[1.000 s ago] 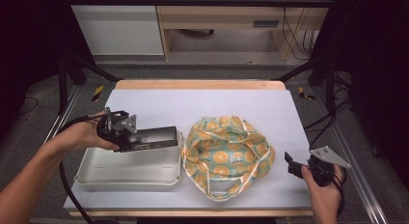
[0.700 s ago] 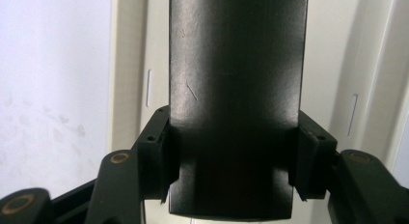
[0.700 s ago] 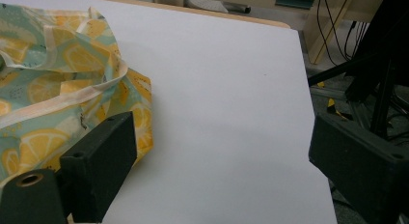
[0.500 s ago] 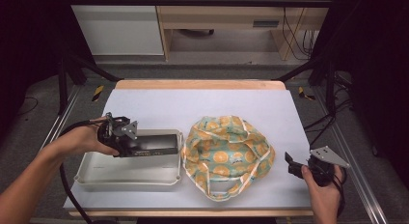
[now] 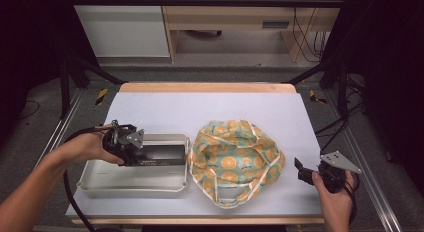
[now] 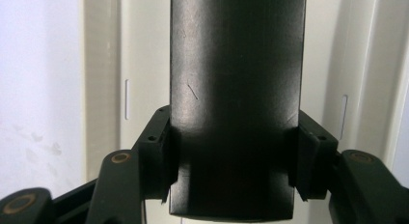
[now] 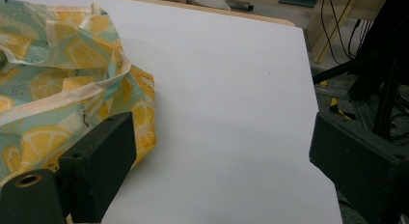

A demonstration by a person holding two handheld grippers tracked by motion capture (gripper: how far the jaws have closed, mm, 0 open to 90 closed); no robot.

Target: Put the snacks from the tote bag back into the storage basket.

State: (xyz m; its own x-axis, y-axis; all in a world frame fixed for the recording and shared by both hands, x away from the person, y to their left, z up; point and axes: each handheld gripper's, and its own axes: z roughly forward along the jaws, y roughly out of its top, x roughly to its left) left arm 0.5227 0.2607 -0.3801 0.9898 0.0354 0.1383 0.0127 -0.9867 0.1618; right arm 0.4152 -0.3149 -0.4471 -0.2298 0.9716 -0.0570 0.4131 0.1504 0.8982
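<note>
The left gripper (image 5: 145, 153), at the lower left of the high view, is clamping a long black box (image 5: 159, 154) between its jaws. In the left gripper view both pads (image 6: 159, 151) are pressing against the sides of the black box (image 6: 236, 103) near its closer end, the jaws standing about half open around it. The box is sitting low inside the white tray (image 5: 100, 178), along the tray's far wall; whether it is resting on the tray floor or hanging just above it cannot be told.

The long axis of the box is running left to right across the high view, level with the table, its free end pointing right toward the lemon-print cloth bag (image 5: 235, 159) at centre frame. In the left gripper view the same axis is running straight up the picture, away from the camera.

The right gripper (image 5: 306, 171), at the lower right, is hanging over bare table (image 5: 210, 104) with its jaws wide apart and nothing between them; the bag's edge (image 7: 58, 84) is lying just beside its left jaw.

Judgement: the work is in an early-to-middle stage. The grip on the box is made; any transfer between tray and bag is not yet done, and the bag is lying slack and unheld, so it is likely needing the right gripper's attention.
</note>
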